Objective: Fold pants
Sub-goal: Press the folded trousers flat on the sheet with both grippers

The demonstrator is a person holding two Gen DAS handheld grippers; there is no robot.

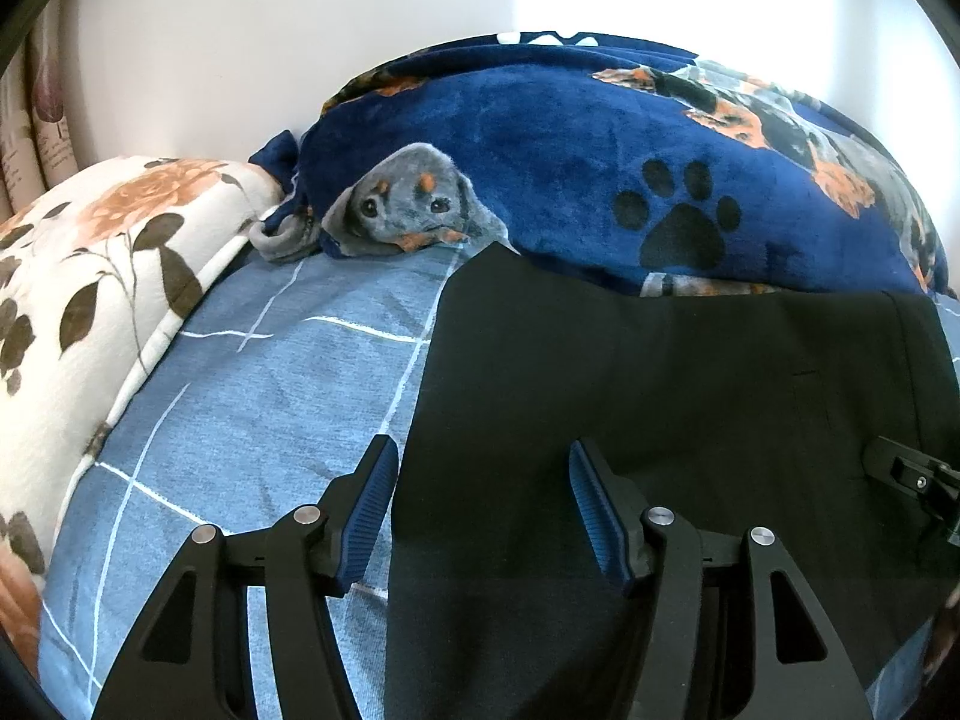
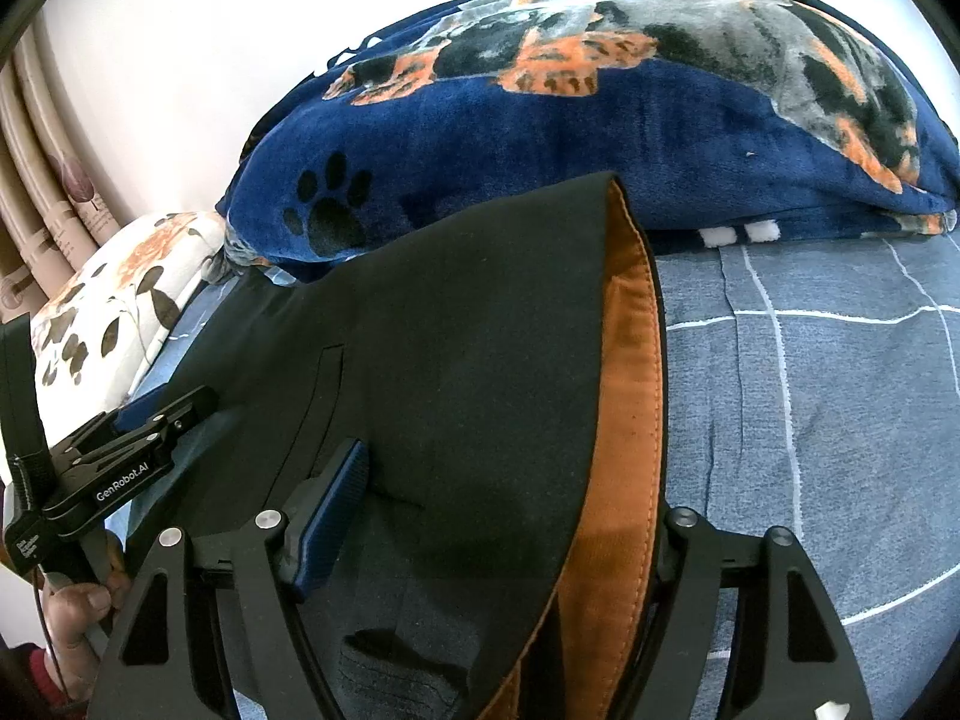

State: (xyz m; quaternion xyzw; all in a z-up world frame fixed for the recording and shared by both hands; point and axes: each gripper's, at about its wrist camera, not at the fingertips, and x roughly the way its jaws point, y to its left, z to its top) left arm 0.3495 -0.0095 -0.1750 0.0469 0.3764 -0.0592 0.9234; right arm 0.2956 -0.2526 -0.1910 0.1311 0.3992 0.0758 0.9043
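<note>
Left wrist view: left gripper [image 1: 483, 504] angled down over bed, fingers apart, nothing pinched. Black pants [image 1: 690, 396] flat on blue checked sheet [image 1: 270, 396]; pants' left edge runs between fingers – right pad over cloth, left pad over bare sheet. Free sheet at left up to floral pillow [image 1: 102, 276]; dog-print blanket [image 1: 600, 168] crowds far edge.

Right wrist view: right gripper [image 2: 510, 516] tilted down, fingers spread; right finger hidden behind raised waistband with orange lining [image 2: 630, 396] – grip unclear. Open sheet at right
</note>
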